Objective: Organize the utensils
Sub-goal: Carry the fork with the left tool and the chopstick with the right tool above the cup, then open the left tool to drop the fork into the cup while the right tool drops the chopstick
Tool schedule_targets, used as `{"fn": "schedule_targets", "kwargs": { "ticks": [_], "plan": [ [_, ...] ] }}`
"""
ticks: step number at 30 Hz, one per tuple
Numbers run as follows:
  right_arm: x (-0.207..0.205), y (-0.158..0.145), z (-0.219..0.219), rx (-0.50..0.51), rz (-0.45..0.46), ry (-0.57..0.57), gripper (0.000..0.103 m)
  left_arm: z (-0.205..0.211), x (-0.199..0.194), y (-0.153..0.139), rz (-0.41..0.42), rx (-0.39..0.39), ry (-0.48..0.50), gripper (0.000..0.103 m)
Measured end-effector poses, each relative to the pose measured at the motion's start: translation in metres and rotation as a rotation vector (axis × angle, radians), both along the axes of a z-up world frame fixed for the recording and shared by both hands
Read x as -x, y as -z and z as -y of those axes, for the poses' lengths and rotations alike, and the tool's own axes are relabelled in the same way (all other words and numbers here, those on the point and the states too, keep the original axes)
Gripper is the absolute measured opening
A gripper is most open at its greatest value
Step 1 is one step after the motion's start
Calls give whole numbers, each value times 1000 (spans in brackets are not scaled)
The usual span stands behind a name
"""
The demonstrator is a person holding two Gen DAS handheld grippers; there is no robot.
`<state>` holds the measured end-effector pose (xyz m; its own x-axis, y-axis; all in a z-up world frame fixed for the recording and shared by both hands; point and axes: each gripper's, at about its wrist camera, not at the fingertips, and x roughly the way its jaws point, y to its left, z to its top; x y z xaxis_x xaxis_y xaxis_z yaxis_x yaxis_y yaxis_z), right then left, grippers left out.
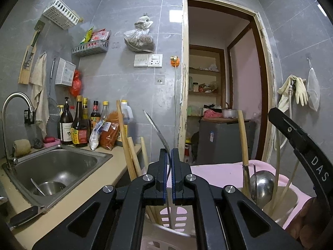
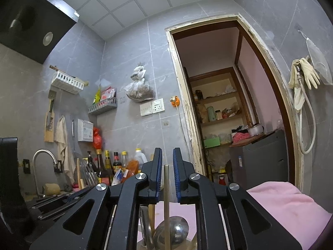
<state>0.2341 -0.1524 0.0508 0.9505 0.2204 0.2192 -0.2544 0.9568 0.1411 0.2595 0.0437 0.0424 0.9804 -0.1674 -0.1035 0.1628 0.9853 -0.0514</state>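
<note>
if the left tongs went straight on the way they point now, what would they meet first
Probably nothing close: past the left tongs, shut on a thin metal utensil, the line looks free over the pink cloth toward the grey tiled wall beside the doorway. Depth is unclear.

The left black two-finger gripper (image 1: 169, 166) is closed on a thin flat metal blade (image 1: 155, 129), which rises up and leans to the left. Below it stands a white slotted plastic basket (image 1: 166, 229) with pale wooden sticks (image 1: 127, 137). At the right, a beige round holder (image 1: 288, 203) keeps a shiny steel ladle (image 1: 261, 185) on a pink cloth (image 1: 218, 173). At the left is a steel sink (image 1: 58, 166).
</note>
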Motion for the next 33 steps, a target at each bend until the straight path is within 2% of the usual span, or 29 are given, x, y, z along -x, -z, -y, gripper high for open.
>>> {"fn": "schedule_targets", "kwargs": {
  "ticks": [6,13,18,23,25,27,33],
  "plan": [
    [0,0,0,2,3,6,19,-4,3,-2,7,31,30,10],
    [2,-1,6,-11,15,10,36,-10,12,-8,30,86,99,16],
    [4,-3,9,-24,30,15,50,-14,14,-12,32,111,104,20],
    [4,-3,9,-18,25,22,53,-18,14,-17,20,144,93,25],
    [5,-4,10,-18,26,26,59,-20,15,-20,18,159,86,30],
    [8,-7,11,-20,30,33,74,-23,16,-23,15,183,94,34],
    [20,-16,24,-26,12,80,85,-27,21,-31,-1,208,73,47]
  ]
}}
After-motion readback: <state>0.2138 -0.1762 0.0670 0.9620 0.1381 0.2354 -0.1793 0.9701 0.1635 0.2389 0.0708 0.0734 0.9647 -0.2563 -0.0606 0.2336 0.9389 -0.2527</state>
